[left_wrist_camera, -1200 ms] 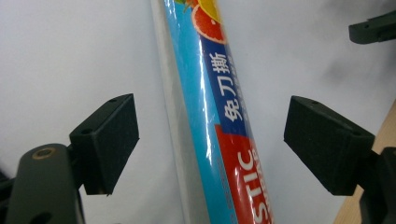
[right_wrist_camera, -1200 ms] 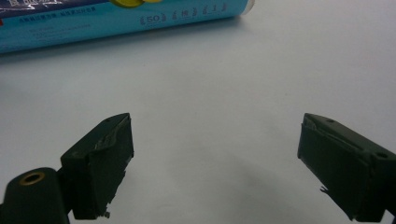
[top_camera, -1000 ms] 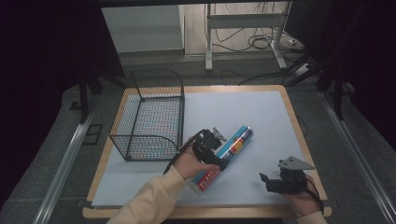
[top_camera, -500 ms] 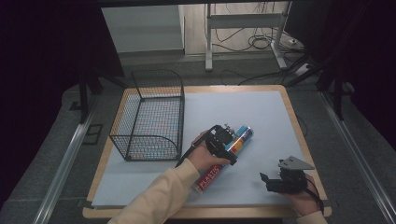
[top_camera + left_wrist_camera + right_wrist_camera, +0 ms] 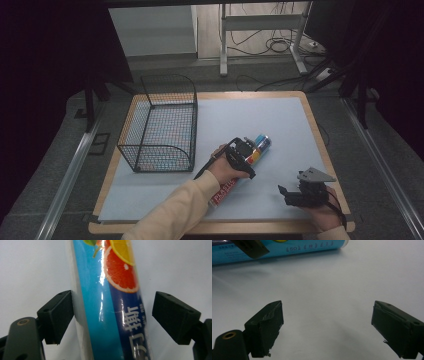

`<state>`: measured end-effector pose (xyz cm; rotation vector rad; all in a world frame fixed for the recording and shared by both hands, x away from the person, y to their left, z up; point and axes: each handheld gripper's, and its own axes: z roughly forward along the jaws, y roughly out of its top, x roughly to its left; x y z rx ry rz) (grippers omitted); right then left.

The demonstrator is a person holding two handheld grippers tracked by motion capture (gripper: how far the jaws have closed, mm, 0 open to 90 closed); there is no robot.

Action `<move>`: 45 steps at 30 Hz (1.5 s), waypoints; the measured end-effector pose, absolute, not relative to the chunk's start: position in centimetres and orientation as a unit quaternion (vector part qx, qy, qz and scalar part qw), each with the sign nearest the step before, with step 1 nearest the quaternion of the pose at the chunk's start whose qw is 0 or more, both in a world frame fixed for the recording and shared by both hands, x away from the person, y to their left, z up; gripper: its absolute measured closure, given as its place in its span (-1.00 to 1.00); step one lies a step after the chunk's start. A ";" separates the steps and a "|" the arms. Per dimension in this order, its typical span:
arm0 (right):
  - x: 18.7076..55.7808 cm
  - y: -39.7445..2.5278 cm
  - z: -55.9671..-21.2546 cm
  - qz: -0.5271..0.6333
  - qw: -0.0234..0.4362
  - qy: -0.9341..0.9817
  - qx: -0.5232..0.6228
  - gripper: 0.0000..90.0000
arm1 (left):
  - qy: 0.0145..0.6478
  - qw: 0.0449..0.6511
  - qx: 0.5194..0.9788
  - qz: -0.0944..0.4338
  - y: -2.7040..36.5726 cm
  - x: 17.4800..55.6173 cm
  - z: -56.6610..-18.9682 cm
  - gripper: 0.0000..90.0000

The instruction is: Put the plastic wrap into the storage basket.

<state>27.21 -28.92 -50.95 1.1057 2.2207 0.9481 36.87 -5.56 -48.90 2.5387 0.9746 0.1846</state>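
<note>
Left gripper (image 5: 112, 315) has moved along the can (image 5: 110, 302), jaws open astride it, ungripped; right gripper (image 5: 327, 327) idle, open.

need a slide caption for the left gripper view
Left claw open astride a lying snack tube printed with citrus slices, left jaw at its side, right jaw apart, on the pale table.
</note>
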 end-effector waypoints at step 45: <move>27.3 -29.1 -50.9 0.343 0.250 0.808 0.409 -0.76 | 0.337 0.218 0.915 0.045 -3.3 37.4 -45.1 -0.32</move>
